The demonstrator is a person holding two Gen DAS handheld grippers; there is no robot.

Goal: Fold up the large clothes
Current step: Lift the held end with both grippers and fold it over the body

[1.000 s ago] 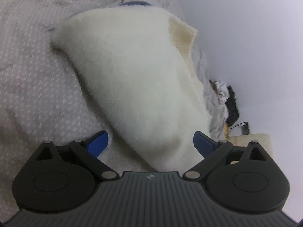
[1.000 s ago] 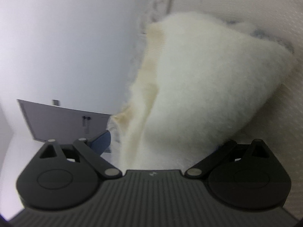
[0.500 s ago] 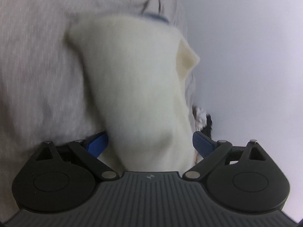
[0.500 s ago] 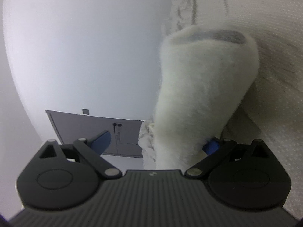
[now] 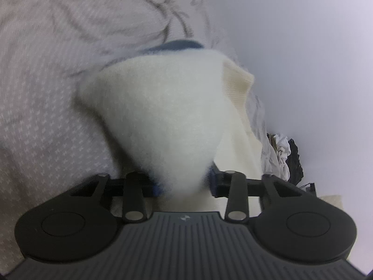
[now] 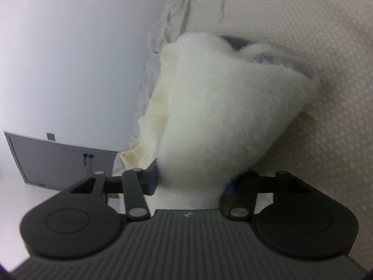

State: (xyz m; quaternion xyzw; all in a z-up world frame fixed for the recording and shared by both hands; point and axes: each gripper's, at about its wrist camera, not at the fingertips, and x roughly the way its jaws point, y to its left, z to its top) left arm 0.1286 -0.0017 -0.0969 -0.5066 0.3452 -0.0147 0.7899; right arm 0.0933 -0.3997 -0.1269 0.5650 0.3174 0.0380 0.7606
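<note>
A fluffy cream sweater lies bunched on the patterned bed sheet, with a ribbed cream edge at its right and a blue trim at its far end. My left gripper is closing, and its blue pads pinch the near end of the fabric. In the right wrist view the same sweater narrows into my right gripper, whose jaws are also closing and squeeze the fleece between them. The fabric hides most of both pairs of pads.
The crumpled sheet runs up to a pale wall. A heap of dark and white clothes sits beyond the bed's edge. A grey cabinet stands against the wall in the right wrist view.
Both grippers' jaws have gone from wide apart to pinched in on the sweater's near end. The sweater has bunched into a funnel shape in both views.
</note>
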